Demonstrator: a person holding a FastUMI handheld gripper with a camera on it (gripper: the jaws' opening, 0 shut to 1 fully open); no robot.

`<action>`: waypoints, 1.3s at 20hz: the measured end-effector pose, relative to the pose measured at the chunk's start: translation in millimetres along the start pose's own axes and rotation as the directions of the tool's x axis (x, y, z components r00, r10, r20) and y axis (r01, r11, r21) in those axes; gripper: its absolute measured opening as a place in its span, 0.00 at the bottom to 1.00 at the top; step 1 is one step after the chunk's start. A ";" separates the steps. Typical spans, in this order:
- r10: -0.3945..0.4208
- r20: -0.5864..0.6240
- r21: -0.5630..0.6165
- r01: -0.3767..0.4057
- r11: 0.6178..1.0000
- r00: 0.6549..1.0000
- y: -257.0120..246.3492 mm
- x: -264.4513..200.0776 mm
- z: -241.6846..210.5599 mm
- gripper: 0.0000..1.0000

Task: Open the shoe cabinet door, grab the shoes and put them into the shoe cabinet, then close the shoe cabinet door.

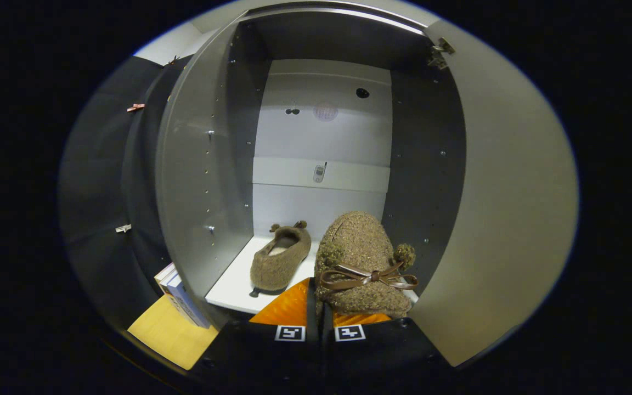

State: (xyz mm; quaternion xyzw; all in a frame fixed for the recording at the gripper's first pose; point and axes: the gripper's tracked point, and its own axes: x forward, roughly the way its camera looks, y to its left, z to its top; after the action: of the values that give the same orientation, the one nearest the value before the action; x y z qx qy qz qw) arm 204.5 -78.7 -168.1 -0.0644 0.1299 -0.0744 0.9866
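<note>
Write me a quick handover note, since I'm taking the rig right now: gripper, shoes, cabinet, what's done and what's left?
Hand-held gripper: fingers nearly together, gripping the second slipper, the one with the bow, held at the cabinet opening.
First slipper: already lying on the white shelf inside, ahead and left of the fingers.
Cabinet door: swung open, to the right of the fingers.
Done: door opened, one slipper stowed.
Left: set the held slipper on the shelf beside the first, release, draw back, close the door.
</note>
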 end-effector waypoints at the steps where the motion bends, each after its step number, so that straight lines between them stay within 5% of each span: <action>1: 0.004 -0.014 -0.002 -0.004 1.000 1.000 -0.9 10.5 2.7 0.05; 10: 0.028 -0.254 0.009 -0.027 1.000 0.967 -18.8 128.2 -13.3 0.05; 16: 0.013 -0.405 -0.018 -0.022 1.000 0.914 -22.0 190.5 -51.6 0.05; 18: 0.028 -0.459 -0.007 -0.035 0.999 0.888 -18.3 197.8 -63.7 0.05; 23: 0.008 -0.459 -0.019 -0.019 1.000 0.888 -22.0 205.0 -64.8 0.05; 26: -0.018 -0.469 -0.028 0.005 1.000 0.883 -25.2 188.6 -65.5 0.16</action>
State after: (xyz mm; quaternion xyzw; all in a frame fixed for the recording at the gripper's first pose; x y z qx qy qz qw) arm 364.0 -141.4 -273.7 -0.0581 0.3651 -0.0921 0.9246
